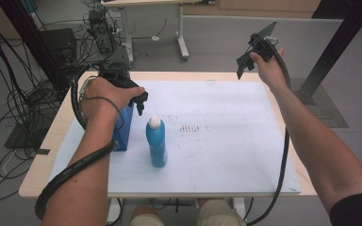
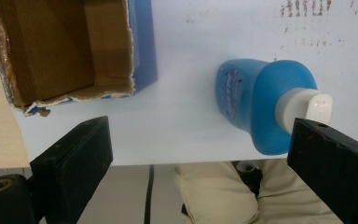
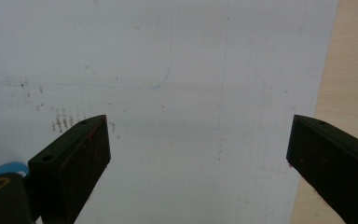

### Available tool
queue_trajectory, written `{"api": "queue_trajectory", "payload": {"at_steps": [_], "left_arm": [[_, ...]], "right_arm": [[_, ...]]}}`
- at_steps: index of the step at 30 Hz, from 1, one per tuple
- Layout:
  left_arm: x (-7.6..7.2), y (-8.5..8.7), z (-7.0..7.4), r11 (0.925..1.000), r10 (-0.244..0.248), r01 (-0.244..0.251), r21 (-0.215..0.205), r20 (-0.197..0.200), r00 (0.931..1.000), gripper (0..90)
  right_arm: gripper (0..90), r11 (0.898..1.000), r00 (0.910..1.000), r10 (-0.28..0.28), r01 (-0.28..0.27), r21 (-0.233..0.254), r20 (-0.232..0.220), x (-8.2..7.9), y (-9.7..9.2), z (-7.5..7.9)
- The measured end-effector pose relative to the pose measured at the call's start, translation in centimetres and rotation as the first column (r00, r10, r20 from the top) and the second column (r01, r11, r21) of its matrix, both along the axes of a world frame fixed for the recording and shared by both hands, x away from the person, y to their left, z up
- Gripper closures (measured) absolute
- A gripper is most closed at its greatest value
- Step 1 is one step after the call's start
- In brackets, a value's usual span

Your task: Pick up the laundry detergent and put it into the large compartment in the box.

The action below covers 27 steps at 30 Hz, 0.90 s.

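Note:
A blue bottle with a white cap stands upright on the white sheet, left of centre. Left of it sits a blue cardboard box with an open top. My left gripper hovers above the box and bottle, pointing down, jaws wide open with nothing between them. From the left gripper view I look down on the bottle and the open, torn box between the open gripper. My right gripper is held high above the table's far right, open and empty; its own view shows the open gripper over bare sheet.
The white sheet covers most of the wooden table. Faint dark marks sit mid-sheet. Cables and a black frame stand off the table's left; a desk leg and black post stand beyond the far edge.

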State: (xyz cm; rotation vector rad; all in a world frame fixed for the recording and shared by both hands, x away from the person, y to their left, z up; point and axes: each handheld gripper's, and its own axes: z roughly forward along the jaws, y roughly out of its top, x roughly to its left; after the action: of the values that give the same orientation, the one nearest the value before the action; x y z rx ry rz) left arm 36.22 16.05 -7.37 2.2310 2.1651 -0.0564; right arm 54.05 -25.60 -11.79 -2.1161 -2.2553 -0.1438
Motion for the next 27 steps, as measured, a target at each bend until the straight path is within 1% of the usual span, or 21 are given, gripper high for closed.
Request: {"api": "queue_trajectory", "payload": {"at_steps": [7,15,20,25,27], "left_arm": [[-0.1,-0.1,0.2,1.0,0.003,-0.003,0.004,0.003,1.0,6.9],[-0.1,-0.1,0.1,1.0,0.007,-0.007,-0.001,0.001,1.0,6.8],[-0.2,-0.2,0.3,0.9999,0.01,-0.01,-0.007,0.003,0.9999,6.8],[-0.3,-0.6,0.5,0.9999,0.01,-0.01,-0.01,0.006,0.9999,6.3],[-0.4,-1.2,0.5,0.9999,0.005,-0.005,-0.014,0.006,1.0,6.3]], "right_arm": [[5.9,1.0,1.0,0.004,-0.004,0.003,0.003,-0.2,0.0,0.2],[5.9,1.0,1.0,0.005,-0.005,0.0,0.007,-0.3,-0.2,0.3],[5.9,1.0,1.0,0.006,-0.006,-0.005,0.008,-0.5,0.0,0.3],[5.9,1.0,0.9999,0.012,-0.012,-0.006,0.01,-0.6,0.1,0.4],[5.9,1.0,0.9999,0.011,-0.011,-0.008,0.009,-0.7,0.1,0.4]]}}
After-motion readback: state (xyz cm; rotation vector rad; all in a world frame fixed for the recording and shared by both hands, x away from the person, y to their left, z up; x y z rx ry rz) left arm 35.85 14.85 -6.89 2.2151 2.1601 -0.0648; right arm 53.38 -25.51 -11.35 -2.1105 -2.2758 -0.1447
